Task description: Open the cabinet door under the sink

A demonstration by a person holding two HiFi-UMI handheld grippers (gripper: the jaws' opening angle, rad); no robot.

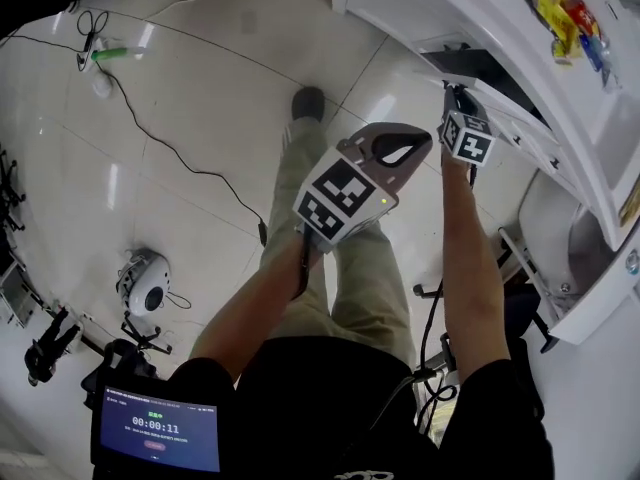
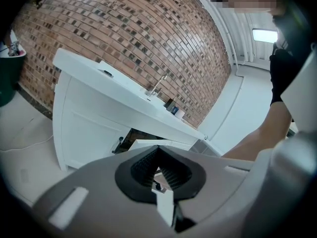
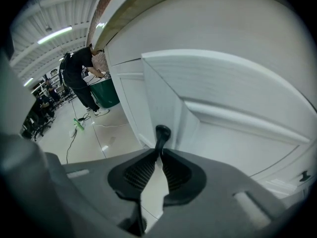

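The white sink cabinet [image 1: 500,28] runs along the upper right of the head view, below a brick wall. One cabinet door [image 3: 223,98] stands ajar, with a dark gap [image 1: 478,68] showing behind it. My right gripper [image 3: 159,153] is shut on that door's black handle [image 3: 161,135], the pads pinching its stem. In the head view the right gripper [image 1: 452,96] reaches up to the door's edge. My left gripper [image 1: 400,151] hangs in the air beside it, apart from the cabinet. In the left gripper view the left gripper [image 2: 158,151] has its tips together with nothing held.
A tap [image 2: 157,86] and small containers stand on the counter [image 2: 124,86]. Coloured packets [image 1: 560,13] lie on top. Black cables [image 1: 170,148] and gear [image 1: 145,283] lie on the tiled floor at the left. Another person [image 3: 81,71] stands by a green bin [image 3: 105,93].
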